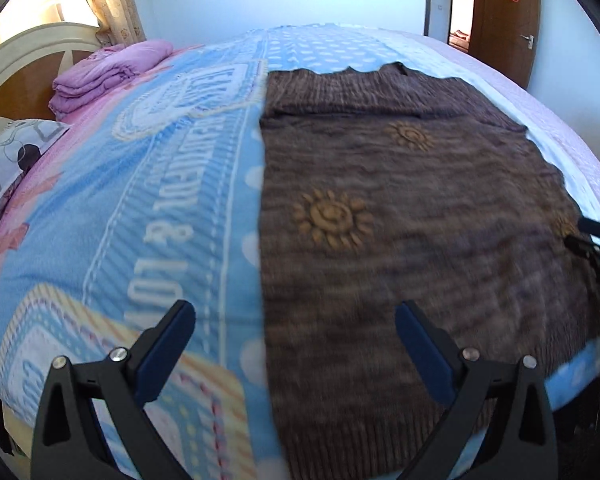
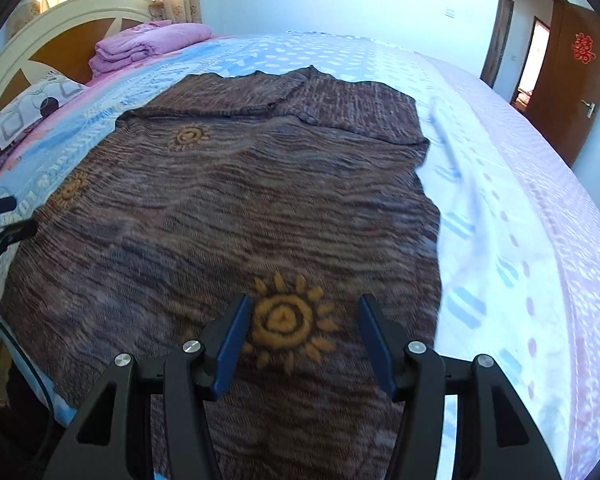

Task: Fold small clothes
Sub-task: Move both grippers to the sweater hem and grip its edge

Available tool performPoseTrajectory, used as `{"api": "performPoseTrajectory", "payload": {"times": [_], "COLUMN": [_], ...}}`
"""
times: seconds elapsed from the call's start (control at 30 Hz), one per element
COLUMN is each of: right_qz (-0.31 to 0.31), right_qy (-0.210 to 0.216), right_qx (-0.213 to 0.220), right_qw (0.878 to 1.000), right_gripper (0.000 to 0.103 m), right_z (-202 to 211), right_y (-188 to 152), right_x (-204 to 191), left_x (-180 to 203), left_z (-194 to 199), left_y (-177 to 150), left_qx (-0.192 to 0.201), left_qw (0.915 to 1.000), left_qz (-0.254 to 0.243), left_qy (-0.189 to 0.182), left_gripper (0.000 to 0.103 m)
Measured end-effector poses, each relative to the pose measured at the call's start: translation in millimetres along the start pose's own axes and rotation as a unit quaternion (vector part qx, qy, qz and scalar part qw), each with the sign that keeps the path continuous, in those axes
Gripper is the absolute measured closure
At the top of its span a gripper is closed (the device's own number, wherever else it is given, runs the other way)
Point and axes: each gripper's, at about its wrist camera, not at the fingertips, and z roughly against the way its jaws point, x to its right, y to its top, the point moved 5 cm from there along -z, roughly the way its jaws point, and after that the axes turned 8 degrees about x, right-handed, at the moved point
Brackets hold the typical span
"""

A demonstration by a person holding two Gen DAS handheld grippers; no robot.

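A brown knit sweater (image 1: 411, 216) with yellow sun motifs lies flat on the bed, its sleeves folded in across the top. My left gripper (image 1: 296, 312) hovers open above the sweater's left edge near the hem, one finger over the blue blanket (image 1: 160, 184), nothing between its pads. In the right wrist view the same sweater (image 2: 228, 208) fills the middle. My right gripper (image 2: 301, 312) stands open over a sun motif (image 2: 286, 320) near the hem's right side, holding nothing. Each gripper's tips show at the other view's edge: the right gripper (image 1: 595, 240), the left gripper (image 2: 4, 220).
A folded pink quilt (image 1: 104, 76) and a patterned pillow (image 1: 16, 152) lie by the headboard (image 2: 48, 28) at the far left. A brown door (image 2: 567, 92) stands open at the far right. Pale sheet (image 2: 519, 240) stretches right of the sweater.
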Motion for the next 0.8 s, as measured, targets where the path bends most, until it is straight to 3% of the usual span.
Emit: {"api": "performPoseTrajectory", "payload": {"times": [0.2, 0.37, 0.53, 0.8], "right_qz": [0.0, -0.007, -0.008, -0.018], "right_qy": [-0.016, -0.02, -0.023, -0.015], "right_qx": [-0.001, -0.001, 0.0, -0.01], "right_qw": [1.0, 1.0, 1.0, 1.0], "right_gripper": [0.039, 0.038, 0.035, 0.035], "right_z": [12.1, 21.1, 29.6, 40.0], "right_y": [-15.5, -31.4, -45.5, -61.5], "right_x": [4.0, 7.2, 9.0, 12.6], "left_x": [14.7, 26.0, 26.8, 35.2], "left_z": [7.4, 8.9, 10.7, 17.9], "left_y": [-25.1, -42.3, -46.8, -54.7], "left_qx": [-0.016, -0.027, -0.026, -0.022], "left_qw": [0.9996, 0.999, 0.9991, 0.9988], "left_qz": [-0.008, -0.014, -0.009, -0.009], "left_qy": [-0.021, -0.031, -0.033, -0.044], "left_gripper": [0.009, 0.01, 0.01, 0.022]}}
